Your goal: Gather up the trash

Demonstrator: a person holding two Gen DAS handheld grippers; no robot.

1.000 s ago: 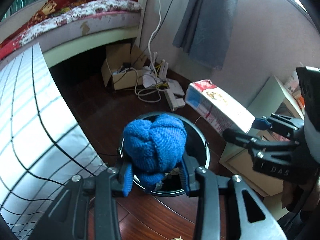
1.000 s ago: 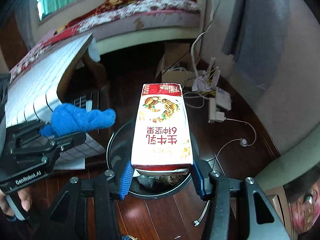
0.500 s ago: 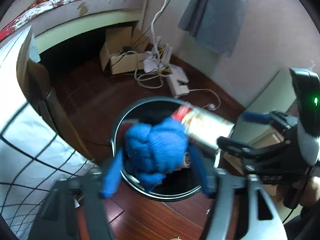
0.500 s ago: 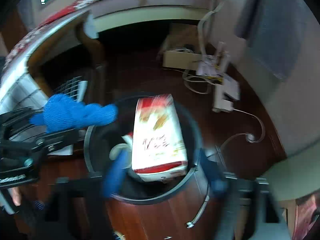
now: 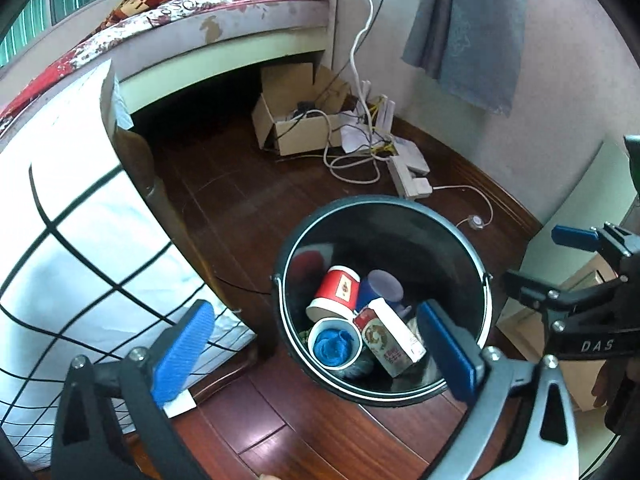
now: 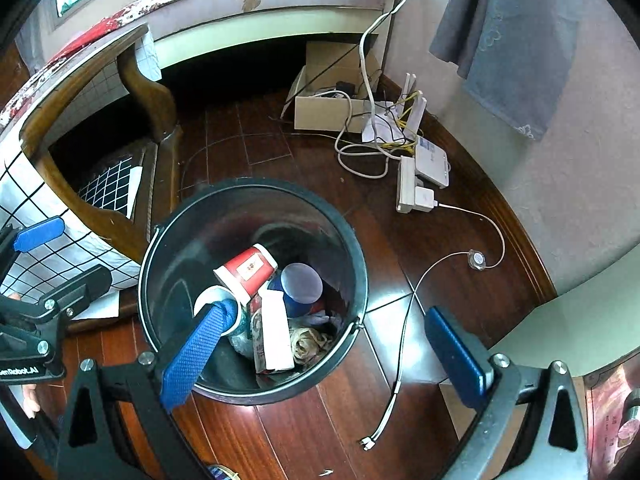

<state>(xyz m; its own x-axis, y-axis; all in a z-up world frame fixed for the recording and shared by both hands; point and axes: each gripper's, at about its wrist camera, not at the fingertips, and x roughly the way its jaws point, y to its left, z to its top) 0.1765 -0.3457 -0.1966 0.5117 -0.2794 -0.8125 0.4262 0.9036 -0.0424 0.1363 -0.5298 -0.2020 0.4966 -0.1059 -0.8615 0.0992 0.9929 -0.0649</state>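
A black bin stands on the dark wood floor below both grippers. Inside lie a red-and-white carton, a blue knitted cloth bunched in a white cup, a red paper cup and a blue cup. My left gripper hangs over the bin's near rim, its jaws opening, with nothing between them. My right gripper is beside it, jaws also opening and empty.
A table with a checked cloth and a curved wooden leg stands left of the bin. A cardboard box, power strip and cables lie behind. A white cabinet is at the right. A loose cable crosses the floor.
Both grippers opened wide and sank toward the bin. The blue cloth left the left gripper and the carton left the right one; both now lie in the bin.
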